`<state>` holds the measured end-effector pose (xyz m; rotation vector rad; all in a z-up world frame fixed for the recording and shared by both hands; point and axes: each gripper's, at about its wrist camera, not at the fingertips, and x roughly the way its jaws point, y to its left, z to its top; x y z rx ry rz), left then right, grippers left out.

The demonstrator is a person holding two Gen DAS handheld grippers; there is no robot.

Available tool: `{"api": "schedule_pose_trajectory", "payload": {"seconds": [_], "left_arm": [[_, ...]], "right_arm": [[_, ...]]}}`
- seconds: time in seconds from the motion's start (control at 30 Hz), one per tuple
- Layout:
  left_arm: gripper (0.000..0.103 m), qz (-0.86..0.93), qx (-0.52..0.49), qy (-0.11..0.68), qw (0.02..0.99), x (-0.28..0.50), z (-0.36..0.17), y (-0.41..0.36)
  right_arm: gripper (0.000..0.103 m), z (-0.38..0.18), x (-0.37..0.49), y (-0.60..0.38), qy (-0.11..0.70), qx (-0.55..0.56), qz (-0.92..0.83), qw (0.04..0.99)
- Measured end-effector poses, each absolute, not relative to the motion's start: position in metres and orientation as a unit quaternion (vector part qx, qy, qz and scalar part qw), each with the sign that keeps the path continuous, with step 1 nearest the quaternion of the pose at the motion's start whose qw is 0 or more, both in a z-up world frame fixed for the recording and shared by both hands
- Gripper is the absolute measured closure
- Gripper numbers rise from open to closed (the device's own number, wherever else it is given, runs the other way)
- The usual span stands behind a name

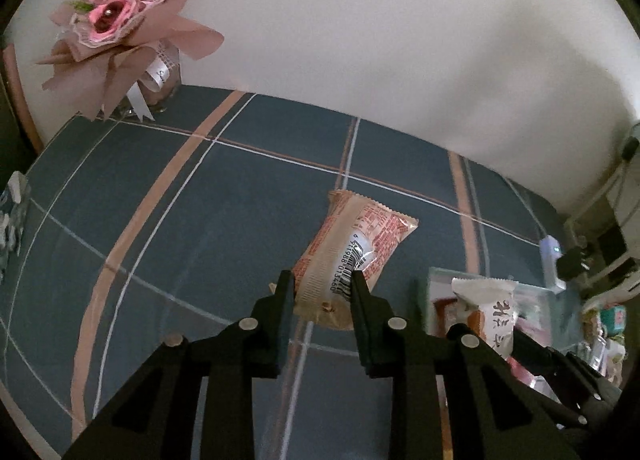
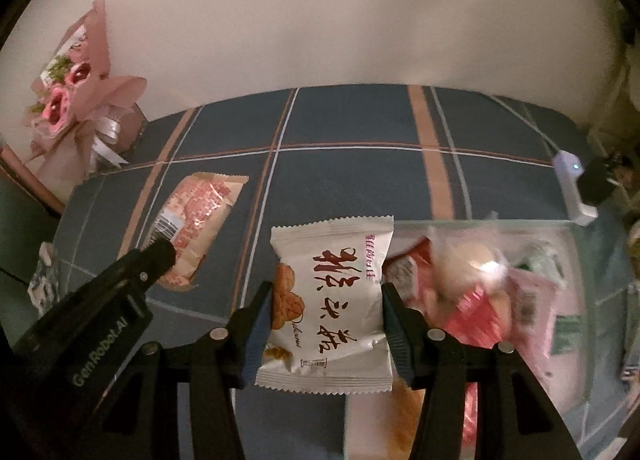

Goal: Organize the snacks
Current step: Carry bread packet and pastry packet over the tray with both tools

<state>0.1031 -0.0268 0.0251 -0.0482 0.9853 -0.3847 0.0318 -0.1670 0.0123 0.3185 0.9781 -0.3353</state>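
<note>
Left claw [image 1: 322, 286] clamped on the lower end of a tan snack packet [image 1: 352, 252], barcode side up, at lower centre of the left wrist view, above the blue plaid table [image 1: 192, 220]. Right claw [image 2: 326, 300] gripped a white snack packet [image 2: 332, 300] with dark brush lettering by both side edges, at centre of the right wrist view. Seen just right of it: a clear box [image 2: 560, 228] filled with blurred red and pink wrappers [image 2: 472, 304]. Stood at upper left in both views, against a pale wall: a pink paper bouquet [image 1: 116, 20]. Lay at the table's right edge: a small white device [image 2: 572, 184] with a lit dot.
</note>
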Motion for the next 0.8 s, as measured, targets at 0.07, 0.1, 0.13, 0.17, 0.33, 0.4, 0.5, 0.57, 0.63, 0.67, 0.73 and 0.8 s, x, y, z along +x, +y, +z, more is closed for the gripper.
{"api": "schedule_pose_trajectory", "payload": {"seconds": [0.07, 0.1, 0.13, 0.17, 0.33, 0.4, 0.5, 0.57, 0.63, 0.67, 0.73, 0.8], "left_arm": [[0.074, -0.186, -0.026, 0.463, 0.866, 0.085, 0.031, -0.028], [0.074, -0.187, -0.028, 0.461, 0.867, 0.08, 0.033, -0.028], [0.074, -0.189, -0.03, 0.46, 0.867, 0.073, 0.034, -0.029], [0.074, -0.192, -0.033, 0.459, 0.867, 0.066, 0.035, -0.03], [0.074, -0.211, -0.033, 0.462, 0.861, 0.033, 0.033, -0.039], [0.074, -0.224, -0.019, 0.468, 0.855, 0.025, 0.026, -0.048], [0.074, -0.251, -0.006, 0.49, 0.835, 0.011, 0.013, -0.068], [0.074, -0.265, 0.002, 0.502, 0.823, 0.004, 0.005, -0.079], [0.074, -0.277, 0.014, 0.512, 0.813, -0.002, 0.0, -0.09], [0.074, -0.281, 0.017, 0.515, 0.809, -0.005, -0.002, -0.094], [0.074, -0.29, 0.025, 0.526, 0.799, -0.009, -0.009, -0.101], [0.074, -0.29, 0.035, 0.531, 0.795, -0.013, -0.014, -0.107]], "right_arm": [[0.048, 0.017, 0.016, -0.166, 0.464, 0.147, -0.166, 0.858], [0.048, 0.017, 0.01, -0.166, 0.463, 0.147, -0.168, 0.858], [0.048, 0.018, 0.001, -0.166, 0.463, 0.148, -0.169, 0.857], [0.048, 0.018, -0.003, -0.166, 0.463, 0.148, -0.17, 0.857], [0.048, 0.014, -0.034, -0.179, 0.463, 0.164, -0.18, 0.852], [0.048, 0.012, -0.047, -0.191, 0.462, 0.173, -0.19, 0.849], [0.048, 0.004, -0.069, -0.214, 0.469, 0.182, -0.222, 0.835], [0.048, -0.005, -0.079, -0.227, 0.477, 0.199, -0.229, 0.825], [0.048, -0.016, -0.089, -0.24, 0.486, 0.217, -0.237, 0.813], [0.048, -0.021, -0.092, -0.244, 0.49, 0.221, -0.241, 0.808], [0.048, -0.031, -0.096, -0.253, 0.499, 0.231, -0.249, 0.797], [0.048, -0.036, -0.1, -0.256, 0.505, 0.238, -0.248, 0.792]]}}
